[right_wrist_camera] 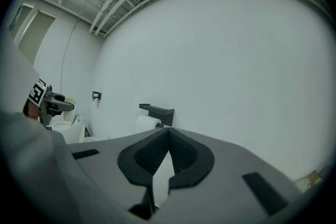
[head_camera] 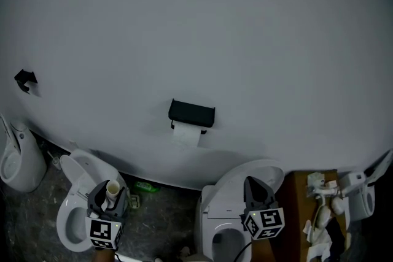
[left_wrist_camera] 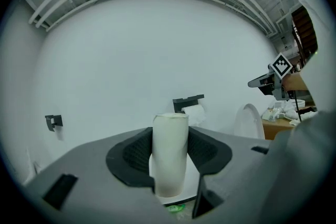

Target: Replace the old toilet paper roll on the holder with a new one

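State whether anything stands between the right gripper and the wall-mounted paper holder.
Nothing visible does. In the right gripper view, only open air lies between the shut, empty right gripper and the holder with its roll.

The tube (left_wrist_camera: 170,155) is matt cardboard (holder (head_camera: 191,113): perhaps matt metal).

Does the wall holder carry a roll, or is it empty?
Loaded: a white roll sits under the black holder, paper hanging down.
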{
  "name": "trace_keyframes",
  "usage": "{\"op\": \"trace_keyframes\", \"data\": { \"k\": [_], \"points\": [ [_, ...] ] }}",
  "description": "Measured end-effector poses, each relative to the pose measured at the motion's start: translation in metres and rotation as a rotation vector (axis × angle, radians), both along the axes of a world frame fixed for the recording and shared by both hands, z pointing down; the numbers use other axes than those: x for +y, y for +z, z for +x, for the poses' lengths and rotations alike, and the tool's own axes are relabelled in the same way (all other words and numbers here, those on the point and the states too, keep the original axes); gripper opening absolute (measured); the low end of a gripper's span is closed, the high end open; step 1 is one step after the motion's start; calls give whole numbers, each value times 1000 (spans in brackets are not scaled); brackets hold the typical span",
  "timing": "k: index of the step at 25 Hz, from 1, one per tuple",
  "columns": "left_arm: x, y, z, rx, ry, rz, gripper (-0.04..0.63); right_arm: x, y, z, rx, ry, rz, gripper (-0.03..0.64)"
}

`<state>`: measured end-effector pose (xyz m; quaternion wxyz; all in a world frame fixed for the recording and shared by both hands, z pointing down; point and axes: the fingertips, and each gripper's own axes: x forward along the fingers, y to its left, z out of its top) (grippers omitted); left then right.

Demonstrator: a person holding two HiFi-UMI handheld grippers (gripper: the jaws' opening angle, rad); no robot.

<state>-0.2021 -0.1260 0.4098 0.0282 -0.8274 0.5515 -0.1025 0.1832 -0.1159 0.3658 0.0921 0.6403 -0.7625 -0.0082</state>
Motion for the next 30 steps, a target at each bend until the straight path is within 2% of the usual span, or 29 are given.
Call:
{"op": "trace_keyframes", "data": {
  "k": [6, 14, 30],
  "points": [
    [8, 5, -13, 43, -22, -4, 179, 14, 5, 1, 16, 17, -12, 1],
    [9, -2, -19, 45, -47, 6, 179, 16, 1, 1, -6, 31, -9, 1],
    [15, -28, -9, 53, -21, 59, 179, 18, -3, 6, -25, 35, -11, 1]
  ]
}}
